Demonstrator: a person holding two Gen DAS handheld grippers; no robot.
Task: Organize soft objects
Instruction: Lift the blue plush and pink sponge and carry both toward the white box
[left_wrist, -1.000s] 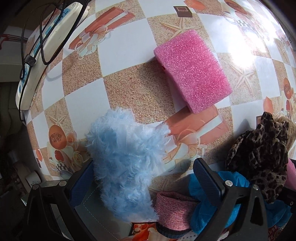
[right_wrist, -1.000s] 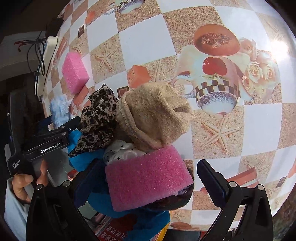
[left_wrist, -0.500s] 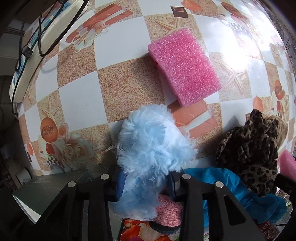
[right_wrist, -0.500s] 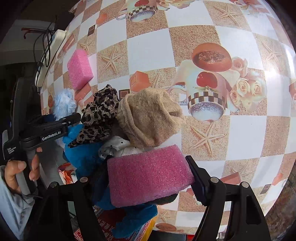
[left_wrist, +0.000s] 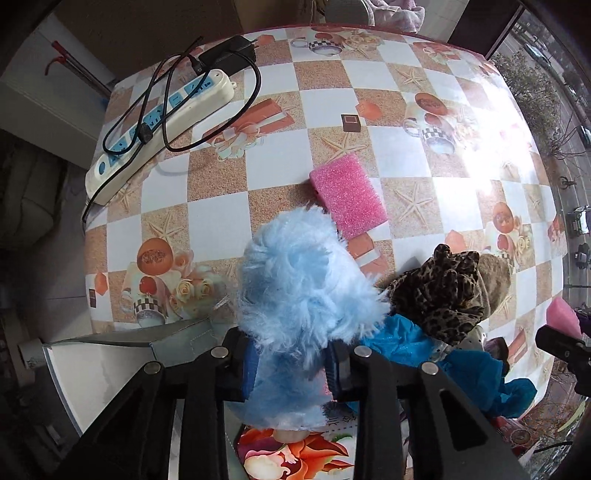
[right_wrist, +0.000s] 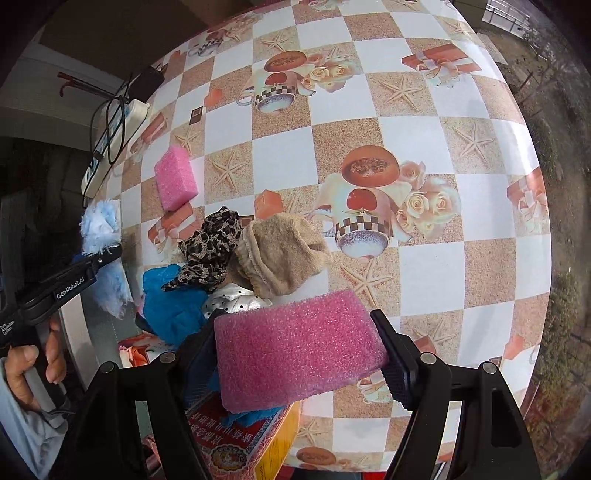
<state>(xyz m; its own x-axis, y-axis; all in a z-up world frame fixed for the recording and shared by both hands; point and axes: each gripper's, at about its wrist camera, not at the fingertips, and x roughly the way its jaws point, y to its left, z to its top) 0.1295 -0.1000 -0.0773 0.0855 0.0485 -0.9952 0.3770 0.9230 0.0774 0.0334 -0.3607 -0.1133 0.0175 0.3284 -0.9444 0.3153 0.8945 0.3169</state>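
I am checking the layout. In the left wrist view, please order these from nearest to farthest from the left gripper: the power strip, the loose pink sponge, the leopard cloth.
From the left gripper:
1. leopard cloth, right, beside the blue fluff.
2. loose pink sponge, ahead, mid-table.
3. power strip, far left edge.

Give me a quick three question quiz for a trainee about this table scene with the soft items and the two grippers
1. True or false: the left gripper is shut on the fluffy blue item.
2. Which item does the right gripper hold? A) beige knit hat B) pink sponge C) leopard print cloth
3. Fill in the blank: the second pink sponge lies flat on the ______ tablecloth, apart from the pile.

Key
1. True. Its blue pads press into the fluff from both sides.
2. B. The pink sponge sits between the fingers, while the beige knit hat and leopard print cloth rest in the pile.
3. Checkered.
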